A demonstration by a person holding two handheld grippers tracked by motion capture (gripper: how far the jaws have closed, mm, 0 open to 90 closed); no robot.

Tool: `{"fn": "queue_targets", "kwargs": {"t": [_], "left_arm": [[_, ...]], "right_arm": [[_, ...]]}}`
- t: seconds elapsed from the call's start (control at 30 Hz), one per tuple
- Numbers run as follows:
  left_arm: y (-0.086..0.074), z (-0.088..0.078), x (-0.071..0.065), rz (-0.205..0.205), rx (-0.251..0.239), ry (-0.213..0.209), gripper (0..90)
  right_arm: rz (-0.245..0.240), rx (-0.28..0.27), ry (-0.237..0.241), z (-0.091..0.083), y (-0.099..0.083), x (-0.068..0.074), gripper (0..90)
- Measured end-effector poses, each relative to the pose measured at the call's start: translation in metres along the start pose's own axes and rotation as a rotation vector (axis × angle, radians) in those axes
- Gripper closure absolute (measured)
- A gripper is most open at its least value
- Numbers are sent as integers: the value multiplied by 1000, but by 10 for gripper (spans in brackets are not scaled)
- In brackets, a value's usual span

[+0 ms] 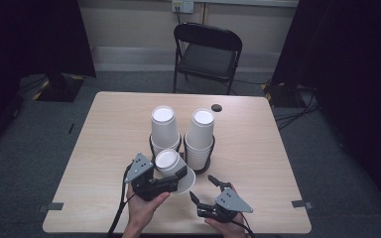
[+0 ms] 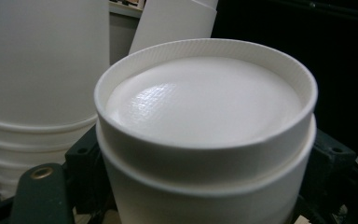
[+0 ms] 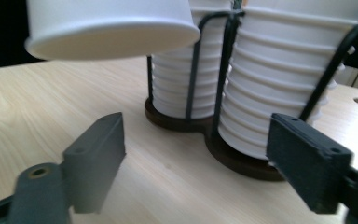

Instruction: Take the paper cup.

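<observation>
Taking paper cups out of the holder

The left gripper [image 1: 174, 179] is squeezing a white paper cup [image 1: 171, 166], upside down, just in front of the two cup stacks [image 1: 202, 141] in the dark holder [image 3: 242, 161]. The right gripper [image 1: 209, 191] is waiting wide open with nothing in it, low over the worktop [image 1: 114, 129]. Many cups are still left to take.

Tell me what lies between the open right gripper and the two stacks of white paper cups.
Only bare wooden table lies between the right gripper and the cup stacks, seen in the right gripper view.
</observation>
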State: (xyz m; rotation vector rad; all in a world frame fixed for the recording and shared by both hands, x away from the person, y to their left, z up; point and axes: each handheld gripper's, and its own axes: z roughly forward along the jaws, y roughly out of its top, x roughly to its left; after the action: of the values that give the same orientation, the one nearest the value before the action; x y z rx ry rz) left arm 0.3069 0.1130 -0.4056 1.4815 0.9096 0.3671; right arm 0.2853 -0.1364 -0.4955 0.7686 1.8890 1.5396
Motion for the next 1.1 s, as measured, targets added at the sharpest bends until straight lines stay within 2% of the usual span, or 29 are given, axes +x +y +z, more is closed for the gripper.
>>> {"fn": "queue_targets", "kwargs": {"t": [0.07, 0.1, 0.13, 0.17, 0.27, 0.33, 0.4, 0.47, 0.63, 0.77, 0.93, 1.0, 1.1], "left_arm": [[-3, -2, 3, -30, -2, -13, 202], [-7, -4, 7, -68, -4, -34, 202], [-7, -4, 7, -68, -4, -34, 201], [-11, -4, 10, -105, -4, -51, 202], [-16, -3, 13, -126, 6, -48, 202], [-20, -1, 16, -140, 22, -51, 202], [-23, -1, 18, -178, 20, -67, 202], [-24, 0, 18, -203, 20, -76, 202], [-25, 0, 20, -228, 25, -110, 201], [-26, 1, 20, -260, 20, -140, 201], [-26, 3, 16, -262, 21, -149, 201], [-25, 4, 15, -278, 23, -168, 201], [-24, 5, 14, -290, 19, -176, 200]], "right_arm": [[-7, -18, -3, 0, 0, 2, 235], [-8, -38, 9, 0, 1, 4, 269], [-8, -38, 9, 0, 1, 4, 269], [1, -56, 24, 1, 2, 5, 311], [17, -80, 55, 2, 4, 6, 346], [6, -83, 66, 3, 5, 6, 377], [-12, -88, 67, 4, 5, 7, 394], [-9, -102, 77, 6, 5, 7, 408], [10, -120, 122, 9, 7, 6, 417], [4, -147, 114, 14, 9, 6, 450], [7, -182, 112, 20, 12, 4, 487], [2, -187, 107, 22, 13, 5, 511], [-21, -208, 104, 24, 16, 7, 547]]}}
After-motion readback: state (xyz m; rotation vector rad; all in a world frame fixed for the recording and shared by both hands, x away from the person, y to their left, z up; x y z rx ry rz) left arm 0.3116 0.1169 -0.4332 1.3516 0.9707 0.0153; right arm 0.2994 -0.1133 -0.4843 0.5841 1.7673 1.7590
